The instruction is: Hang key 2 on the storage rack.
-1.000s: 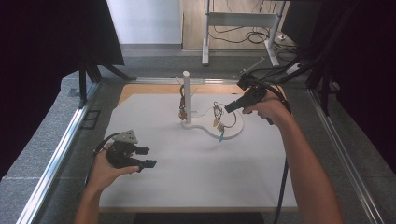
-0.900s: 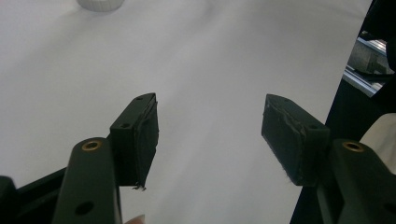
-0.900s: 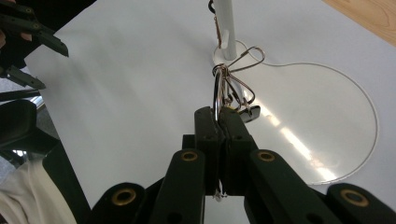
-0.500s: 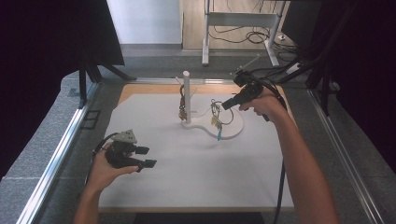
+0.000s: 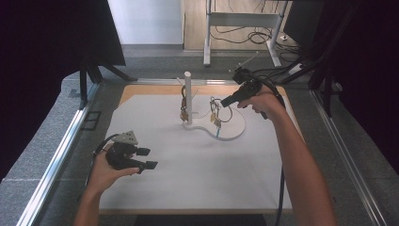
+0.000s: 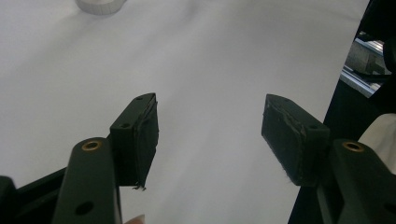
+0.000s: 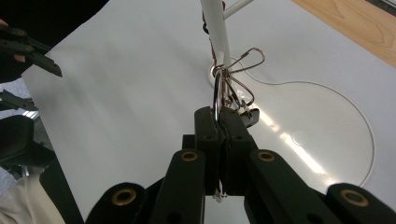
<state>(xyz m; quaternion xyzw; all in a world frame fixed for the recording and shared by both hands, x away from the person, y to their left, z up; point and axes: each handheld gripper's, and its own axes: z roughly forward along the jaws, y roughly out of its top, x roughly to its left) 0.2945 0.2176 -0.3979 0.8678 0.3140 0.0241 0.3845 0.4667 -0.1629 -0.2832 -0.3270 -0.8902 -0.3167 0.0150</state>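
Table (image 5: pixel 75 117) of grey felt carries a large white sheet (image 5: pixel 197 174), and on this sheet, toward the far side, stands a white stand (image 5: pixel 230 129) with a flat rounded base and an upright white post (image 5: pixel 188 94). From the post hang small metal things; what they are exactly you cannot tell from the high view.

Your right arm reaches far over the sheet to the stand. Your right gripper (image 5: pixel 225 102) is clenched there: in the right gripper view its two black jaws are pressed together on a thin metal key ring (image 7: pixel 218 95), which rises from between the pads. On this ring hang bent wire clips (image 7: pixel 245 58) and a small dark piece (image 7: pixel 251 116), and the whole bundle is above the round base, just beside the foot of the post. In the high view the keys (image 5: pixel 215 115) hang down from the gripper tip over the base.

Your left gripper (image 5: pixel 145 158) is near the front left corner of the sheet, well apart from the stand. Its jaws are spread and nothing is between them; in the left gripper view you see the bare white sheet (image 6: pixel 210 60) between the two pads (image 6: pixel 145 135).
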